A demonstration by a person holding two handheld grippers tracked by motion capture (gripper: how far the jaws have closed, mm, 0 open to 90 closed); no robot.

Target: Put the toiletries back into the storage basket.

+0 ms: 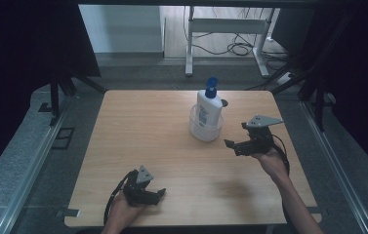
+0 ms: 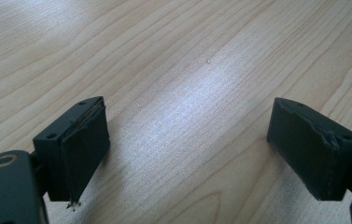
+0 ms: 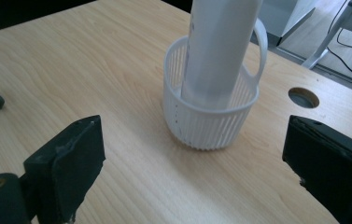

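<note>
While the right gripper (image 1: 234, 145) hung just off the counter (image 1: 137, 146) beside the white slatted basket (image 3: 208, 122), its jaws stood spread wide with nothing between them, both pads clear of the basket wall. A white pump bottle with a blue head (image 1: 209, 104) stood upright inside the basket, leaning slightly against the rim, toward the far middle of the counter; the basket probably served to keep the tall bottle from tipping. From the right gripper view the basket sat centred between the two jaws and a little ahead, which read as an approach lined up on it, or a grip just let go; I could not tell which. A looped handle rose on the basket's far side, and a round cable hole (image 3: 303, 97) lay in the counter just beyond. Near the front edge, the left gripper (image 1: 155, 194) rested low over bare wood, well apart from the basket, jaws released and holding nothing, seemingly parked out of the way so the right hand could work alone.
</note>
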